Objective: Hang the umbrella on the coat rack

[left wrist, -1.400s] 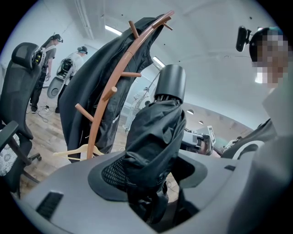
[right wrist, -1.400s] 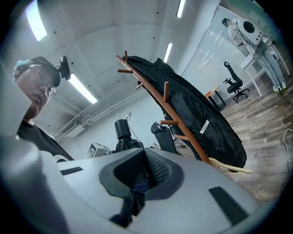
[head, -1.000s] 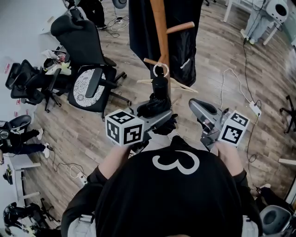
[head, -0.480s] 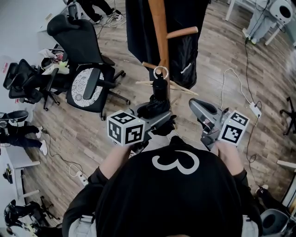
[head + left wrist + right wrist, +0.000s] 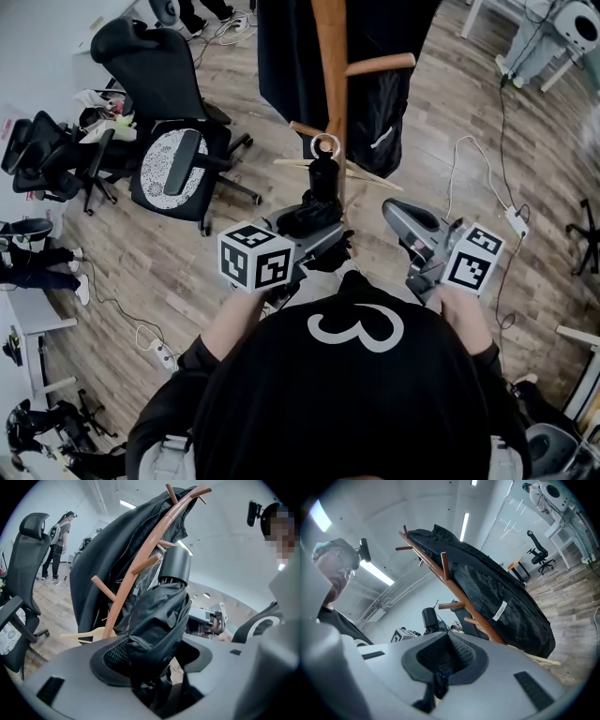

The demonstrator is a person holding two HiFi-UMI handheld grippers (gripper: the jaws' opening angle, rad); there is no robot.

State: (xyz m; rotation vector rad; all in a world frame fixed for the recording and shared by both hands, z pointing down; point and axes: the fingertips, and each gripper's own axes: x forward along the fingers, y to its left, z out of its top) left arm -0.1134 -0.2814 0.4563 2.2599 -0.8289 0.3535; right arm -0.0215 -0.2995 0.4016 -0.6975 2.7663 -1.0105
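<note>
While the big coat rack (image 5: 330, 66) stood close in front with a black coat (image 5: 281, 56) on it, the folded umbrella (image 5: 322, 183) was not hung up yet, squeezed tight in the left tool (image 5: 323, 244) near the pole, and the right tool (image 5: 400, 214) was closed, holding nothing.

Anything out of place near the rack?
A pale wooden hanger lies low by the foot of the coat rack, seemingly on the floor rather than hanging up. Nothing else stands out.
</note>
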